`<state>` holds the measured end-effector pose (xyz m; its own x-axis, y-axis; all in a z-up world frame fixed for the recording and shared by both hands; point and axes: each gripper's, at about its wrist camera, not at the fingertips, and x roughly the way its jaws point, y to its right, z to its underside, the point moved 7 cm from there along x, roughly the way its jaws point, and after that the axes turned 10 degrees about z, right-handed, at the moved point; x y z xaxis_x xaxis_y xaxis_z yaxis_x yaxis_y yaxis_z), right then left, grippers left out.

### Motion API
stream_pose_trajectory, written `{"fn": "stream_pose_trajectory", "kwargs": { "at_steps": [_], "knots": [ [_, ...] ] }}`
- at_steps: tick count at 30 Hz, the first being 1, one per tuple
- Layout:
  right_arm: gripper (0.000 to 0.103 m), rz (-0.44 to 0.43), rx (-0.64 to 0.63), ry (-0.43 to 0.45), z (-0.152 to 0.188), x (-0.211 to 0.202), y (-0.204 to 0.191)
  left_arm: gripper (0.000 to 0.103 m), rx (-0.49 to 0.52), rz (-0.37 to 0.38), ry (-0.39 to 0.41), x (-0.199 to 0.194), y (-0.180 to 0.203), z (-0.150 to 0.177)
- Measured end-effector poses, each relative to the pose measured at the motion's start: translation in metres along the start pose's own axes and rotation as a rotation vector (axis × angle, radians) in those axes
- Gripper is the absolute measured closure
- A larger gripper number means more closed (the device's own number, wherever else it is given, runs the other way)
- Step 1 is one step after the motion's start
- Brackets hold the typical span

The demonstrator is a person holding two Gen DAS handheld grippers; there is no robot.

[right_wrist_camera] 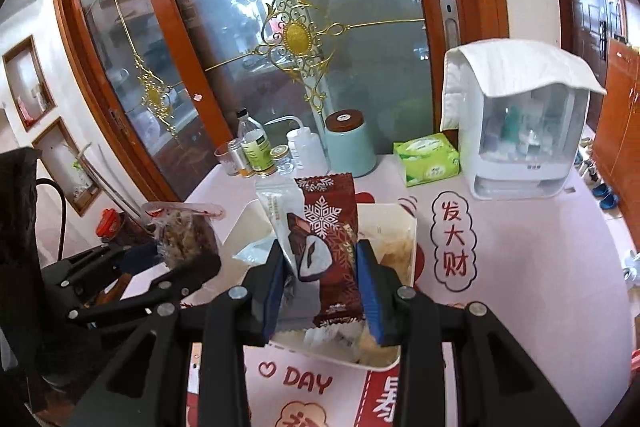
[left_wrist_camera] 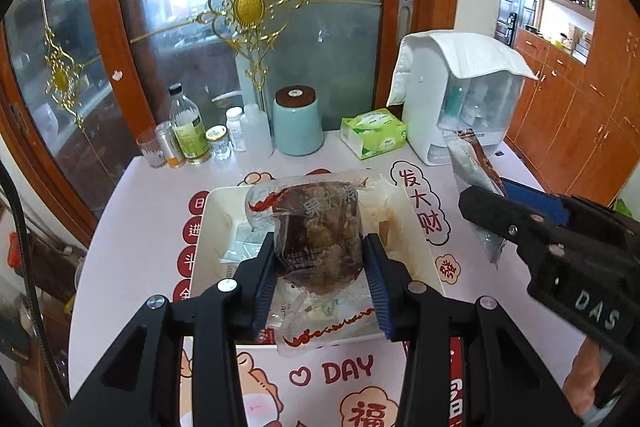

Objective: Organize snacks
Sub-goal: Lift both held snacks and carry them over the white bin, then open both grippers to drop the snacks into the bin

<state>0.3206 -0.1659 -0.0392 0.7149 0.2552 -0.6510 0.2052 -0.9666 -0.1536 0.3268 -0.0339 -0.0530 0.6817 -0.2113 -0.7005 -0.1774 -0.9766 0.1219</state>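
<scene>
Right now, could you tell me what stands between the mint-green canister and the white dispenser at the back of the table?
A green tissue pack lies between the mint-green canister and the white dispenser; both wrist views show it.

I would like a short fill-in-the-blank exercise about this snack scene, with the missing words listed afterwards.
1. The left hand-held gripper holds a clear packet above the white ____.
2. The right hand-held gripper holds a dark red wrapper printed with a white ____.
3. The green tissue pack lies between the white dispenser and the pale ____ canister.

Missing words: tray; snowflake; blue
</scene>
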Motion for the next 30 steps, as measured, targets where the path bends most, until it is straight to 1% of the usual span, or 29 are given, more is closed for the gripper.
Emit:
{"fn": "stream_pose_trajectory", "kwargs": {
  "at_steps": [5,8,11,21,23,25,26,27,28,29,30],
  "knots": [
    [0.068,0.044,-0.013,-0.019,-0.003,0.019,-0.002,0.063,-0.048,0.013,-0.039,0.022,-0.004,-0.003],
    [0.068,0.076,-0.021,-0.031,-0.001,0.03,0.0,0.063,-0.063,0.001,-0.054,0.034,-0.007,-0.001],
    [0.068,0.077,-0.008,-0.059,0.003,0.041,0.004,0.063,-0.078,-0.001,-0.071,0.043,-0.009,0.001],
    [0.067,0.111,0.013,-0.12,0.018,0.07,0.011,0.063,-0.089,-0.051,-0.121,0.069,-0.021,0.014],
    [0.066,0.114,0.016,-0.132,0.022,0.075,0.012,0.062,-0.087,-0.071,-0.127,0.073,-0.023,0.017],
    [0.066,0.12,0.013,-0.143,0.024,0.08,0.013,0.061,-0.071,-0.108,-0.131,0.077,-0.024,0.02],
    [0.066,0.113,0.009,-0.158,0.027,0.083,0.012,0.057,-0.059,-0.128,-0.136,0.079,-0.025,0.021],
    [0.065,0.108,0.008,-0.166,0.028,0.085,0.011,0.044,-0.05,-0.138,-0.143,0.08,-0.026,0.022],
    [0.061,0.105,0.006,-0.176,0.03,0.087,0.01,0.038,-0.046,-0.165,-0.153,0.082,-0.028,0.023],
    [0.061,0.122,0.006,-0.181,0.032,0.089,0.012,0.026,-0.047,-0.197,-0.16,0.083,-0.033,0.025],
    [0.06,0.128,0.009,-0.181,0.032,0.09,0.014,0.014,-0.053,-0.205,-0.164,0.083,-0.036,0.027]
  ]
}}
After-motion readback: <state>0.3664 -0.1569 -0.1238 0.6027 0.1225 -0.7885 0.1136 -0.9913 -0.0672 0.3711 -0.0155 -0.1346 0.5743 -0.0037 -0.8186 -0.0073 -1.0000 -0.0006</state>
